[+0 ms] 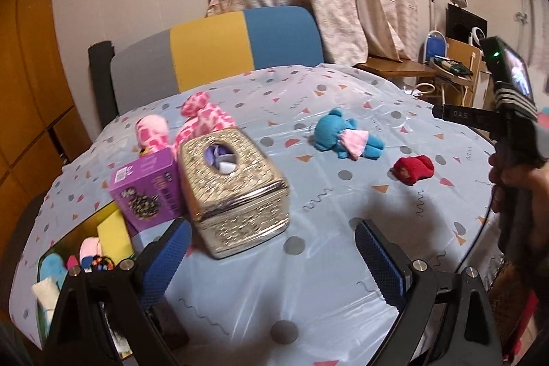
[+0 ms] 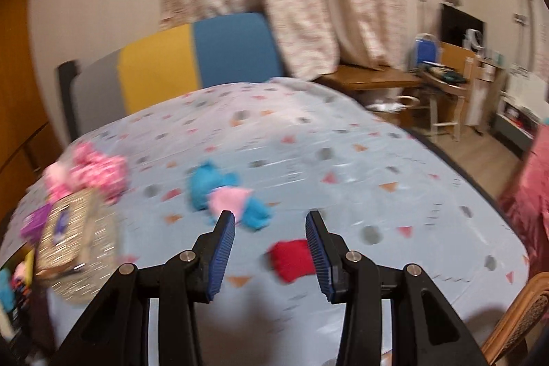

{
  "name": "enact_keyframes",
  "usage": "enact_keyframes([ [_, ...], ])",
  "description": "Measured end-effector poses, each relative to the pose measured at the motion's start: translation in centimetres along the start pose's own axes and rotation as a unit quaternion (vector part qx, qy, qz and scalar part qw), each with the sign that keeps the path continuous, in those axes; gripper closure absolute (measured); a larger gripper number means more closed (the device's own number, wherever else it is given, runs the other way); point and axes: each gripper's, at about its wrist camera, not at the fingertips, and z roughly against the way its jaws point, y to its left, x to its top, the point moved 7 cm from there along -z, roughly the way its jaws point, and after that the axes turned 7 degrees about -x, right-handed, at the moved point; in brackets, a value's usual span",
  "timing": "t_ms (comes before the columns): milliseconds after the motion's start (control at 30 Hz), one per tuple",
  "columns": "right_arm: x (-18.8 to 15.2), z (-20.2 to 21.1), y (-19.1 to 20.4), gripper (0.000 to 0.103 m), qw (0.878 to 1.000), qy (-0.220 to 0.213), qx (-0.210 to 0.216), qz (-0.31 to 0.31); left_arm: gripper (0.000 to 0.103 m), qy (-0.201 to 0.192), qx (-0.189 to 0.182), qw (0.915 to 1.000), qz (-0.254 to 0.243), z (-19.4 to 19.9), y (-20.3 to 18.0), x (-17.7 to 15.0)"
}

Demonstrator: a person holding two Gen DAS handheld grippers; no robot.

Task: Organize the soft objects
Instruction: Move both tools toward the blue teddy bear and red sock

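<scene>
A blue plush bear (image 1: 346,137) in a pink dress lies mid-table; it also shows in the blurred right wrist view (image 2: 219,194). A small red soft item (image 1: 413,169) lies to its right, and in the right wrist view (image 2: 290,258) it sits just beyond my right gripper (image 2: 271,251), which is open and empty above it. A pink spotted plush toy (image 1: 202,119) lies behind the boxes. My left gripper (image 1: 274,259) is open and empty over the table near the silver box. The right gripper's body (image 1: 511,126) shows at the right edge.
A silver embossed tissue box (image 1: 236,194) and a purple carton (image 1: 147,191) stand at the left. An open box (image 1: 79,259) at the left edge holds several soft items. A patterned cloth (image 1: 343,263) covers the table. A tricolour chair back (image 1: 219,50) is behind; a wicker chair (image 2: 514,325) is at the right.
</scene>
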Motion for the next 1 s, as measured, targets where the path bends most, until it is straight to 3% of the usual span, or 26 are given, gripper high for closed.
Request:
enact_keyframes([
  [233, -0.4, -3.5, -5.9, 0.059, 0.994, 0.029, -0.029, -0.102, 0.006, 0.011, -0.012, 0.9994, -0.030, -1.8, -2.2, 0.9],
  [300, -0.7, -4.0, -6.7, 0.059, 0.990, 0.042, -0.017, -0.132, 0.006, 0.016, -0.020, 0.9991, -0.034, -2.7, -3.0, 1.1],
  [1000, -1.8, -5.3, -7.1, 0.059, 0.982, 0.080, 0.004, -0.172, 0.006, 0.060, -0.081, 0.9921, -0.075, -11.6, -9.2, 4.2],
])
